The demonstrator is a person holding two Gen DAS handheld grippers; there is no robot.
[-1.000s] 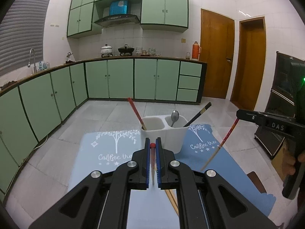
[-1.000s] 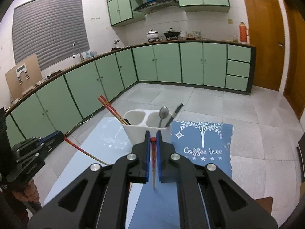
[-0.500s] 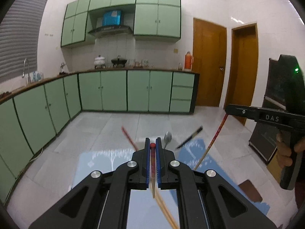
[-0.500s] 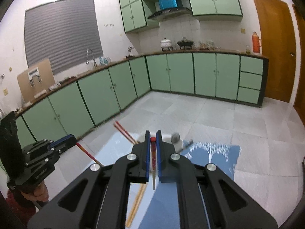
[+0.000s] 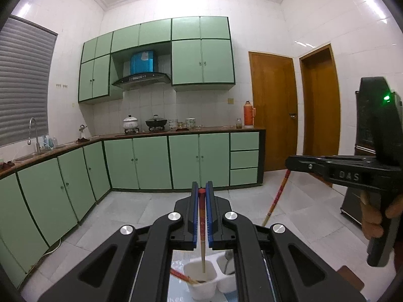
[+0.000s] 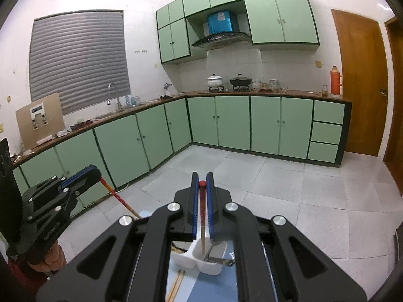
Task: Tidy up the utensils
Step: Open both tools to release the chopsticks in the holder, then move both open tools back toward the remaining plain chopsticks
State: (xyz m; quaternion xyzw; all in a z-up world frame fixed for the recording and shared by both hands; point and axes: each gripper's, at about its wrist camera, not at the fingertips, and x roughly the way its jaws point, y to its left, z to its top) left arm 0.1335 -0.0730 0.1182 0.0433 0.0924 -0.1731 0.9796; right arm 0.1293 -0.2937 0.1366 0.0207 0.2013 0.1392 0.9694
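My left gripper (image 5: 201, 193) is shut on a red-topped chopstick (image 5: 202, 229) that hangs down over the left compartment of the white two-part utensil holder (image 5: 201, 287), which holds other red chopsticks. My right gripper (image 6: 202, 185) is shut on a second red-topped chopstick (image 6: 202, 216), hanging above the holder (image 6: 191, 258). A spoon (image 5: 228, 259) stands in the right compartment. Each gripper shows in the other's view, the right one (image 5: 289, 162) and the left one (image 6: 97, 172), each with its chopstick hanging below.
The holder stands on a blue mat (image 6: 221, 284). A pair of wooden chopsticks (image 6: 176, 284) lies on the table in front of the holder. Green kitchen cabinets (image 5: 151, 161) and a tiled floor lie beyond.
Both grippers have risen and moved forward over the holder, still holding their chopsticks. The holder has dropped from mid-frame to the bottom edge of both views.
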